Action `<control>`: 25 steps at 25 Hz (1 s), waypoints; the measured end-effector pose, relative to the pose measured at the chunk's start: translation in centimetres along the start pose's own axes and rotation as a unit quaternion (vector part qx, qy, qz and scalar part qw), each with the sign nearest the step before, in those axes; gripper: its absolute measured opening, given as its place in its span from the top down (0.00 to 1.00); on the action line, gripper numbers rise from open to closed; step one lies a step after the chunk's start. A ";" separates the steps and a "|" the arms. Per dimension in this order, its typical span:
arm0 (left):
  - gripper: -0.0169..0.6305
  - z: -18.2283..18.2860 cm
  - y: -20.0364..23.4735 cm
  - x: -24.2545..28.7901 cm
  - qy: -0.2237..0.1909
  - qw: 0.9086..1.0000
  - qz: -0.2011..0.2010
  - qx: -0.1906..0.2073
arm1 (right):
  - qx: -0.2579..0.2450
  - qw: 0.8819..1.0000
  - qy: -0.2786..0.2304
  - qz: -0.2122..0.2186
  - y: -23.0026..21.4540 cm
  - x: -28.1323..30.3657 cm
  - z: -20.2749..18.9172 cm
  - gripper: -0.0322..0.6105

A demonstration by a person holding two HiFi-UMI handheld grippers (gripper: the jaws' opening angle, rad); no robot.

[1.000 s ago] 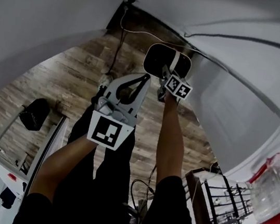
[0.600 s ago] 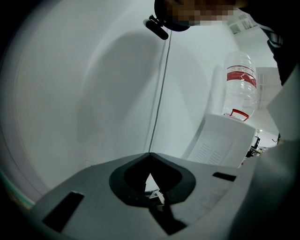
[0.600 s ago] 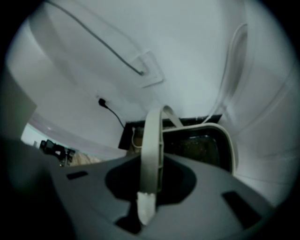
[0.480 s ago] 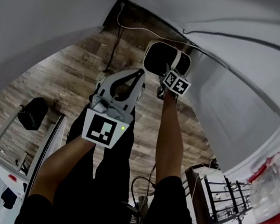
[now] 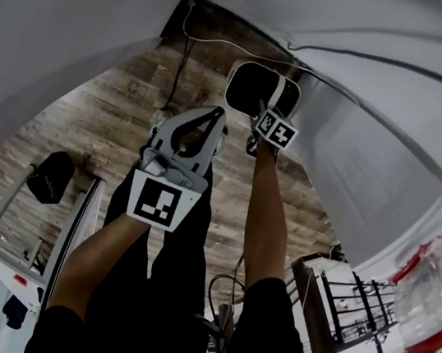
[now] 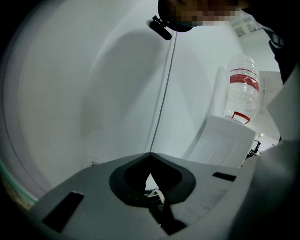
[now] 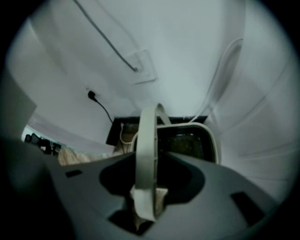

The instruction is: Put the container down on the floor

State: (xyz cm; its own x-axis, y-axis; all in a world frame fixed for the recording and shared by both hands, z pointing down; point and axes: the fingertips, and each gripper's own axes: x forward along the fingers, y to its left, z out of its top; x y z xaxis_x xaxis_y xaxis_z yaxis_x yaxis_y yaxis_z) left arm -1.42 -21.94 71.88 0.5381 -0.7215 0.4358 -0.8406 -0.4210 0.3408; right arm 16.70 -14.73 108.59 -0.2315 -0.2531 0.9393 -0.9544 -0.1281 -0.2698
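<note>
**Container hangs by its handle, low near the wall**

Container [image 5: 251, 90], a dark tub with a pale rim, is at the far end of the wooden floor [image 5: 119, 110], close to the white wall [image 5: 80, 16]. The right claw [image 5: 261, 118] is closed on the pale handle [image 7: 145, 140], which rises straight between the jaws, so I judge that the weight hangs from this strap and the tub keeps level under it. Whether the bottom already touches the floor, I cannot tell from these views. The arm is stretched far forward and down, which fits to lowering the tub gently rather than dropping it.

The left claw [image 5: 214, 117] has its jaws together with nothing between them. It is held beside the right arm and takes no part in the carrying.
</note>
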 end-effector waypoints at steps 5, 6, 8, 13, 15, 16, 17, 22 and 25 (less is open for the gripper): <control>0.93 0.3 0.2 -0.3 0.000 1.000 -0.001 -0.006 | -0.013 1.000 0.002 -0.001 1.0 -0.5 -0.1 0.67; 0.93 0.3 0.2 -0.4 0.000 1.000 -0.001 -0.007 | -0.018 1.000 0.002 -0.004 1.1 -0.6 0.0 0.67; 0.93 0.5 0.2 -0.5 0.001 1.000 -0.002 -0.007 | -0.024 1.000 0.002 -0.009 1.2 -0.9 0.2 0.66; 0.93 0.6 0.3 -0.9 -0.001 1.000 -0.001 -0.009 | -0.025 1.000 0.000 -0.018 1.4 -1.2 0.7 0.64; 0.93 0.5 0.5 -0.9 -0.002 1.000 0.000 -0.010 | -0.020 1.000 -0.003 -0.022 1.3 -1.2 0.8 0.64; 0.93 0.5 0.6 -1.0 -0.003 1.000 0.001 -0.011 | -0.018 1.000 -0.005 -0.024 1.1 -1.2 0.9 0.64; 0.93 0.4 0.7 -1.0 -0.002 1.000 0.002 -0.013 | -0.016 1.000 -0.007 -0.026 1.0 -1.3 0.9 0.64; 0.93 0.2 0.9 -1.4 -0.001 1.000 0.005 -0.019 | -0.016 0.999 -0.010 -0.044 0.2 -1.9 0.9 0.64; 0.93 0.5 0.8 -1.5 -0.004 1.000 0.004 -0.021 | -0.021 0.998 -0.010 -0.052 0.0 -2.3 1.0 0.65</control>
State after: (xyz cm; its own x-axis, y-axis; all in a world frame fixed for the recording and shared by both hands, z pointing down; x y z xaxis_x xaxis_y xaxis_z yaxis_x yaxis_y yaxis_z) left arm -2.92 -21.42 71.05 0.5300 -0.7293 0.4327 -0.8419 -0.3915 0.3713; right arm 17.47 -15.11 106.22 -0.1280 -0.2603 0.9570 -0.9801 -0.1143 -0.1621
